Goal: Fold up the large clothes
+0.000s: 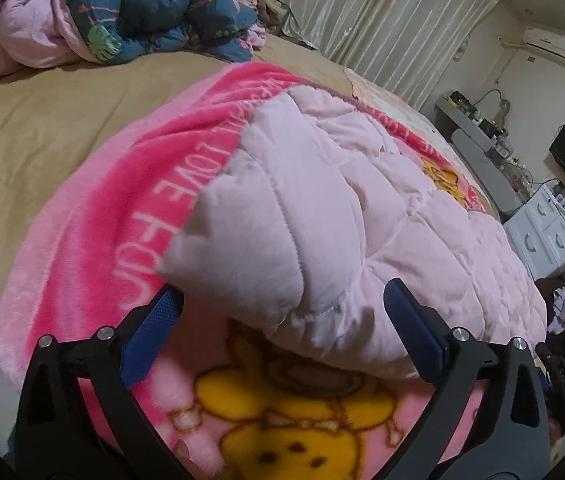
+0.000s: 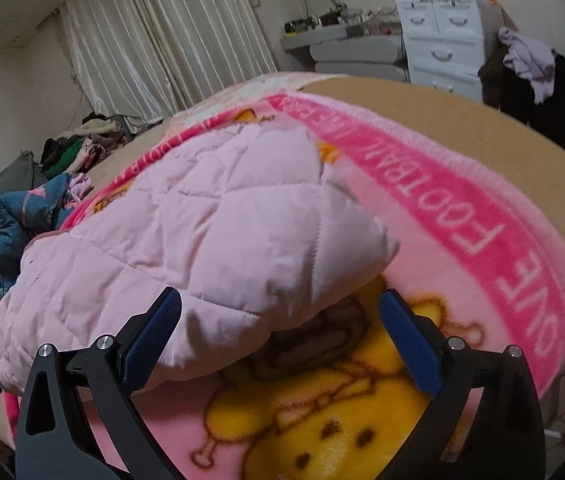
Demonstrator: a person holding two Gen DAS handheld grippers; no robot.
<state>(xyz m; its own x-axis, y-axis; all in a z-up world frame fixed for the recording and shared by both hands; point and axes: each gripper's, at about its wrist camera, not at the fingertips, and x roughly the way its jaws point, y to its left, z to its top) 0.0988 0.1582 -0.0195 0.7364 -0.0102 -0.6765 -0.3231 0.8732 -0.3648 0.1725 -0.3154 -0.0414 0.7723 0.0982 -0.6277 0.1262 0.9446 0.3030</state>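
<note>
A: Where's the garment?

B: I see the quilted pale pink coat (image 1: 346,216) lying on the pink cartoon blanket (image 1: 94,248), which is spread over the tan bed (image 1: 42,128). One puffy end bulges up toward each of my cameras.

A: And your grippers?

B: My left gripper (image 1: 282,316) is spread wide, and the coat's end sits between its blue pads (image 1: 154,336), hiding the left pad's tip. My right gripper (image 2: 280,320) is wide too, its left pad (image 2: 150,340) against the coat (image 2: 202,232) and its right pad over the blanket (image 2: 482,216). Neither is clamped on anything.

A: What's around?

B: A crumpled teal floral quilt (image 1: 150,8) at the far side of the bed, cream curtains (image 1: 382,20) behind, and white drawers (image 2: 442,36) by the wall.
</note>
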